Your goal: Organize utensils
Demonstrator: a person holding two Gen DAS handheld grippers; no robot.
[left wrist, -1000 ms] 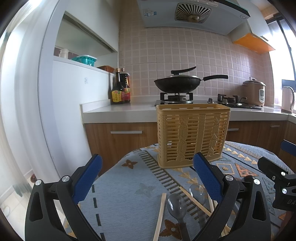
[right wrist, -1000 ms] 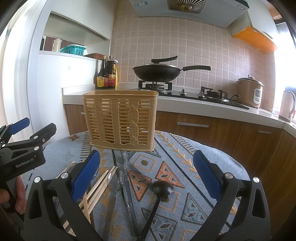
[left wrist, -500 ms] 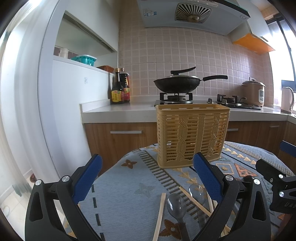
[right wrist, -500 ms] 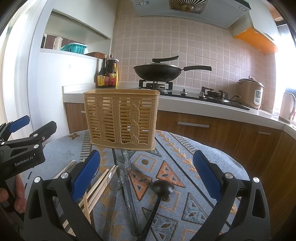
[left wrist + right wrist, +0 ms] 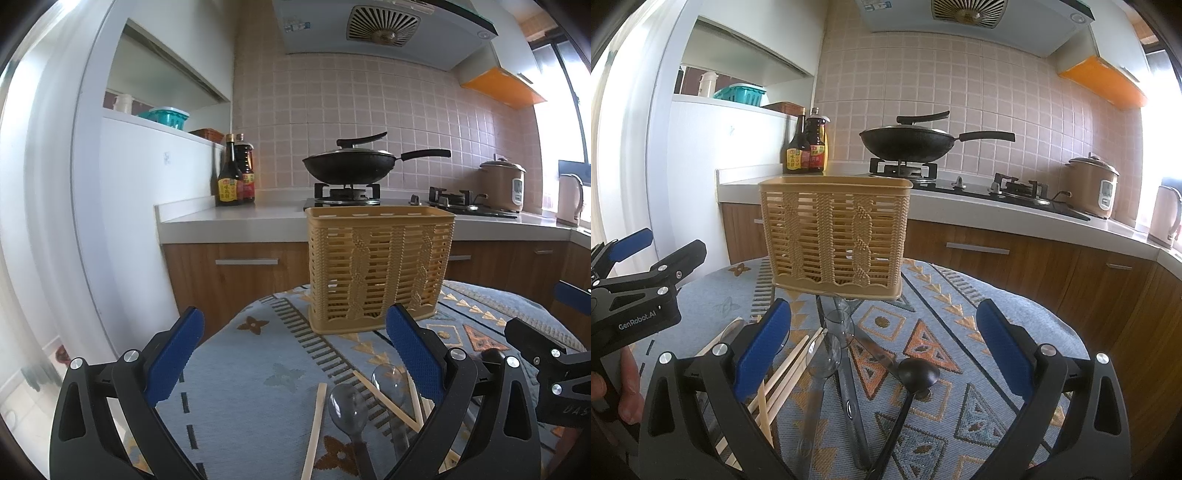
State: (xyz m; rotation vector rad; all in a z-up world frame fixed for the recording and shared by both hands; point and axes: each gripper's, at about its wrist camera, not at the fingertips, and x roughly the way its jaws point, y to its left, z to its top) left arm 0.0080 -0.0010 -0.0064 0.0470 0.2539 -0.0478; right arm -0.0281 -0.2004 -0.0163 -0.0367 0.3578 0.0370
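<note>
A tan slotted utensil basket (image 5: 380,267) (image 5: 834,234) stands upright at the far side of the patterned tablecloth. In front of it lie clear plastic spoons (image 5: 827,350) (image 5: 349,406), wooden chopsticks (image 5: 779,380) (image 5: 314,428), a black ladle (image 5: 918,373) and a dark-handled utensil (image 5: 851,398). My left gripper (image 5: 291,350) is open above the cloth, left of the spoons. Over the pile hovers my right gripper (image 5: 882,347), also open, holding nothing. The left gripper (image 5: 639,280) shows in the right wrist view, with a hand (image 5: 626,387) beneath it.
Behind the table runs a kitchen counter (image 5: 258,214) with sauce bottles (image 5: 236,173), a black wok (image 5: 347,166) on the stove, a rice cooker (image 5: 1093,188) and a kettle (image 5: 569,199). The round table's edge (image 5: 1067,332) falls off to the right.
Both grippers have stayed nearly still and open; the right one has shifted very slightly. The utensils have not moved.
</note>
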